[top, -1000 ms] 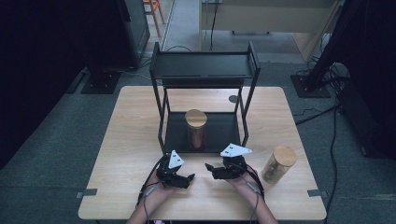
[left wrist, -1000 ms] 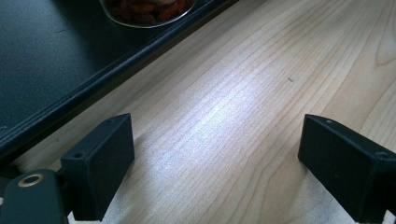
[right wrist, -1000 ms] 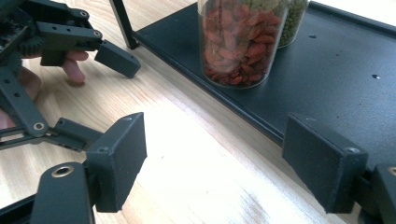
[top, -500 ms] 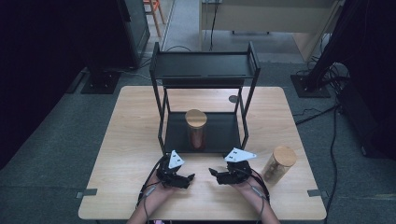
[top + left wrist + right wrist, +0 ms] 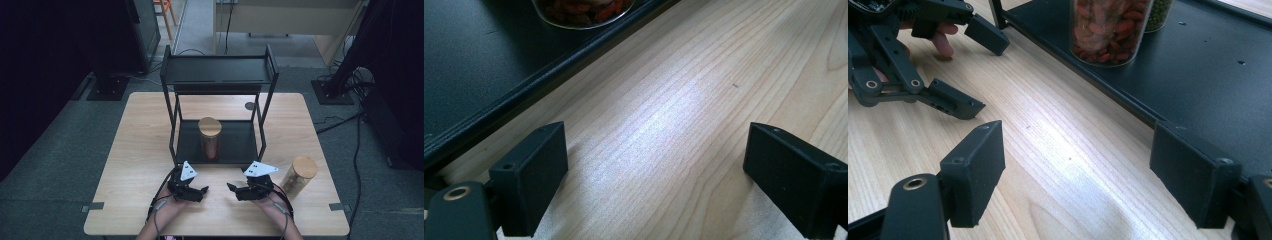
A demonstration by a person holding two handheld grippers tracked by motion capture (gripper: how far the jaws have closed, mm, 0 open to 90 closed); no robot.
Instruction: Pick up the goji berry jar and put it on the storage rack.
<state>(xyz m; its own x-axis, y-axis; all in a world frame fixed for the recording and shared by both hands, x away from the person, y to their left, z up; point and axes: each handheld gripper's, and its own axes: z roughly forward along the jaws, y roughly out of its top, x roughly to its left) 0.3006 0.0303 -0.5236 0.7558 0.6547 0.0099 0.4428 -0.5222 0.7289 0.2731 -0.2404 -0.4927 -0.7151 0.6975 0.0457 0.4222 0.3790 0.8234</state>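
Note:
A glass jar [image 5: 210,138] with a wooden lid, holding red berries, stands on the bottom tray [image 5: 240,145] of a black two-tier shelf. Its base shows in the left gripper view [image 5: 584,10] and the right gripper view [image 5: 1110,30]. A second wooden-lidded jar [image 5: 298,176] stands on the table at the right. My left gripper [image 5: 202,191] [image 5: 654,170] and right gripper [image 5: 231,189] [image 5: 1078,170] rest low over the wood in front of the shelf, tips facing each other. Both are open with nothing between the jaws. The right gripper view also catches the left gripper [image 5: 980,70].
The shelf's top tier [image 5: 220,75] overhangs the bottom tray, with thin black posts [image 5: 172,130] at the corners. A jar of green contents [image 5: 1160,12] stands behind the berry jar. The wooden table [image 5: 130,150] spreads bare to the left. Cables trail from both grippers toward the table's front edge.
My right gripper has drifted slightly right and toward the table's front edge. The left gripper and both jars have stayed put.

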